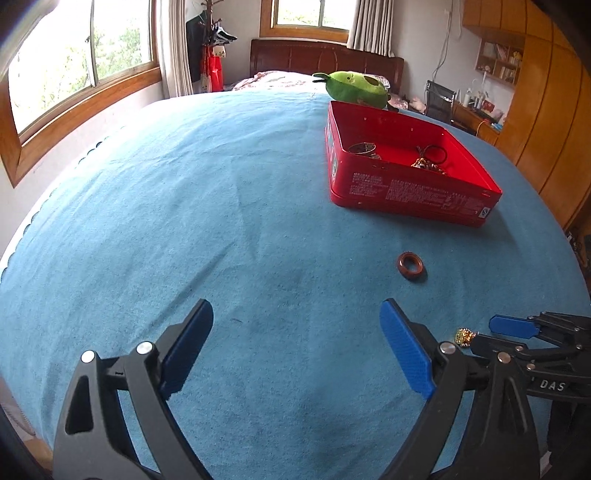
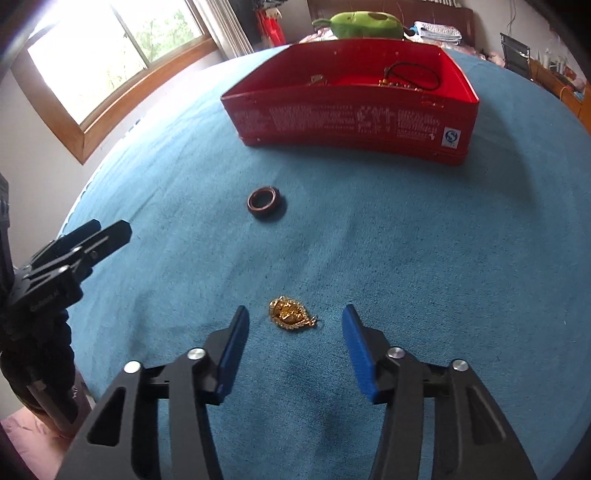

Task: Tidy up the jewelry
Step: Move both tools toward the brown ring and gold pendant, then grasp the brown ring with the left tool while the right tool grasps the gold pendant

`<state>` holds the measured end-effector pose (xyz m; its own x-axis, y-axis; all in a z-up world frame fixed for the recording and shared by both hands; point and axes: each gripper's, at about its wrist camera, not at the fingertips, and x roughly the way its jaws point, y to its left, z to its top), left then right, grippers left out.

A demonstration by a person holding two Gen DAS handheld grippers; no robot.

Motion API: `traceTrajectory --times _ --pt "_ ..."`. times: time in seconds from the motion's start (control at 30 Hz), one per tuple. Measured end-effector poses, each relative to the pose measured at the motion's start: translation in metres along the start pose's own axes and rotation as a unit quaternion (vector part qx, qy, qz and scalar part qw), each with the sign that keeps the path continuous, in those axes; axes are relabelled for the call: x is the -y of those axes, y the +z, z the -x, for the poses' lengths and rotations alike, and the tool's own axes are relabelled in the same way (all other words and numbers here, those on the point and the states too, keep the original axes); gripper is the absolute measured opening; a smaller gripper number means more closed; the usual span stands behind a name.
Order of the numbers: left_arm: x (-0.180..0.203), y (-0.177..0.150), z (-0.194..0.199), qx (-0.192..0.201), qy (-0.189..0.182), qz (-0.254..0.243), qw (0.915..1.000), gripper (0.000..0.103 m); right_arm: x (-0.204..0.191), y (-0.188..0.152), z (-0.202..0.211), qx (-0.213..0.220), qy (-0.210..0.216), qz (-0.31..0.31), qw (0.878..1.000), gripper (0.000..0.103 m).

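Right hand-held gripper jaws apart straddling gold pendant on the bed's blue blanket, near side of red tin, for pickup; left hand-held gripper wide open, empty, brown ring between pendant and tin.

Daylight enters a wood-framed window at upper left. A second window sits top centre above a dark headboard. Wooden cabinets fill the right.
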<state>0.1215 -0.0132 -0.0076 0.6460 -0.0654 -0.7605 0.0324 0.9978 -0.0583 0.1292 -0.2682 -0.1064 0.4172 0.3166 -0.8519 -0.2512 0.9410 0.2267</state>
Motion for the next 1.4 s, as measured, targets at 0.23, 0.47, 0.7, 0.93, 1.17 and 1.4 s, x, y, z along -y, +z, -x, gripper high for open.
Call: traceTrajectory --times 0.23,0.47,0.7,0.93,1.17,1.4 --pt "0.000 -0.002 -0.001 -0.005 -0.002 0.000 1.0000 0.091 -0.011 0.004 -0.012 -0.021 -0.022 0.028 0.999 0.044" --pt "0.002 0.002 -0.008 -0.014 -0.003 -0.001 0.9999 0.091 -0.015 -0.005 -0.010 -0.015 -0.062 0.071 0.995 0.025" --pt "0.026 0.018 -0.030 -0.038 -0.008 -0.037 0.9985 0.090 0.019 -0.011 0.015 0.009 -0.046 0.011 0.999 0.025" --pt "0.057 0.046 -0.069 -0.085 -0.017 -0.082 0.9928 0.080 0.033 -0.012 0.020 0.016 -0.041 -0.003 0.999 0.025" --pt "0.074 0.057 -0.095 -0.104 -0.007 -0.107 0.9888 0.080 0.037 -0.003 0.014 0.017 -0.032 -0.003 0.999 0.025" --pt "0.088 0.055 -0.112 -0.123 -0.005 -0.127 0.9843 0.078 0.043 -0.001 0.014 0.016 -0.027 -0.011 0.999 0.025"
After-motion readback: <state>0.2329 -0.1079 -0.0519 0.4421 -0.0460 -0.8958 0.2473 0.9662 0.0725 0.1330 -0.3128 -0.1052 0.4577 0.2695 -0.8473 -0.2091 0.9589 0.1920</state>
